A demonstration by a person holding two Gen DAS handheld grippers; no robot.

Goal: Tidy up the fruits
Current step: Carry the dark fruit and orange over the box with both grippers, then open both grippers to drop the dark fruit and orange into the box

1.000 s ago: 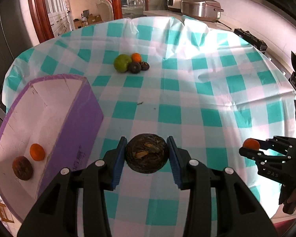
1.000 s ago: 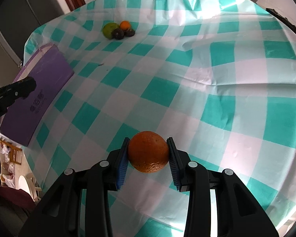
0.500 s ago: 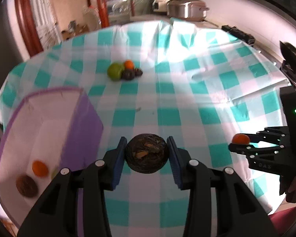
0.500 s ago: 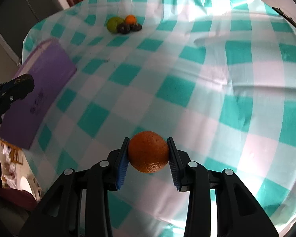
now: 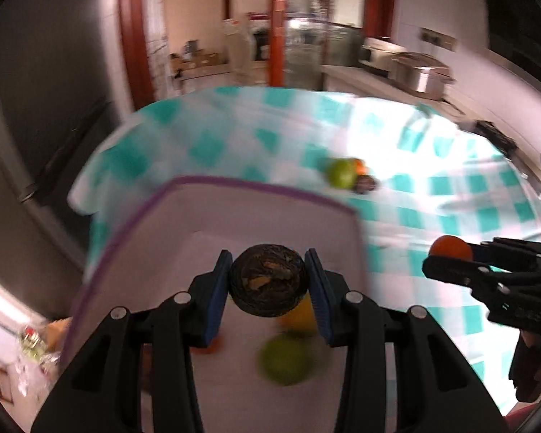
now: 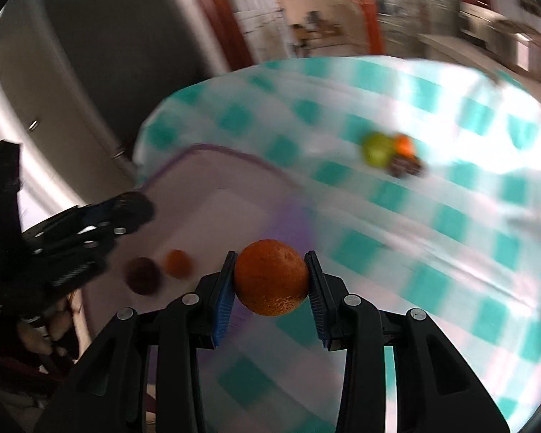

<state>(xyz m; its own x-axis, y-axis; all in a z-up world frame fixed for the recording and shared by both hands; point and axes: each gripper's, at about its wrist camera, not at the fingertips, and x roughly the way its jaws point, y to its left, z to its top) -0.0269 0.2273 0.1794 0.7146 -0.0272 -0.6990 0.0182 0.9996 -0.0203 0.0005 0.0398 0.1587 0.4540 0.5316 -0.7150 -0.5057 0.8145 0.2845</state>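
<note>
Blurring is smearing the fruits lying inside the purple-rimmed box [image 5: 259, 184], leaving them hard to identify. The left gripper [image 5: 269, 285] is clamping a dark wrinkled fruit [image 5: 268, 283] over the box, while the right gripper [image 6: 270, 281] is gripping a dimpled orange [image 6: 270, 277] beside the box.

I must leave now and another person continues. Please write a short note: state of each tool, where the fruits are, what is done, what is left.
Left tool: shut on a dark fruit, above the purple box.
Right tool: shut on an orange, near the box's edge.
Done: a few fruits are already in the box; the frames are blurred, so I cannot count them surely.
Left: put both held fruits in the box, then fetch the pile on the cloth: a green fruit, an orange one and dark ones.
</note>
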